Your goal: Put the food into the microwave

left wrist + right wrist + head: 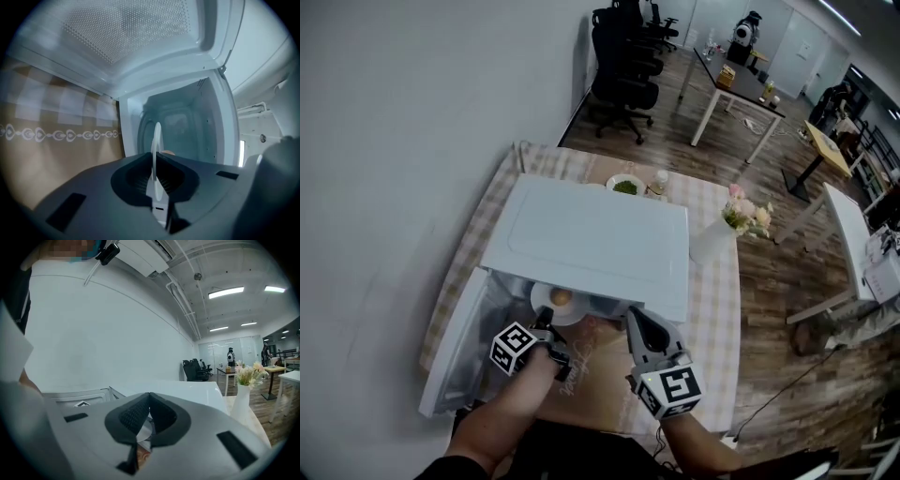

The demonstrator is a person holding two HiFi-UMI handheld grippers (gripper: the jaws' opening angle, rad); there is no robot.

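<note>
Head view: the white microwave (591,234) stands on the cloth-covered counter (712,281). Its door (455,347) is swung open toward 8 o'clock.

The white plate (572,309) sits at the mouth of the cavity. Its far part is hidden under the front edge of the casing. The food (562,297), one pale orange piece, lies on the plate.

Left hand-held gripper (546,323): it is clamped on the plate's near rim. The plate extends from its tips toward 1 o'clock, into the opening.

Left gripper view: the left hand-held gripper (154,161) has both pads pressed on the plate (156,136). The plate shows edge-on as a thin upright line, with no gap either side. A sliver of the food (167,153) shows just right of that line. The cavity lies straight beyond, and the door's dotted pane (126,33) is at 12 o'clock.

Right hand-held gripper (632,314): it is near the plate but apart from it, with the plate at about 9 o'clock of its tips.

Right gripper view: the right hand-held gripper (149,397) has its jaw tips together. It cannot be determined whether anything is caught between them.

A vase of flowers (741,225) stands on the counter at 3 o'clock of the microwave. A bowl of greens (625,186) sits behind it at 12 o'clock.
</note>
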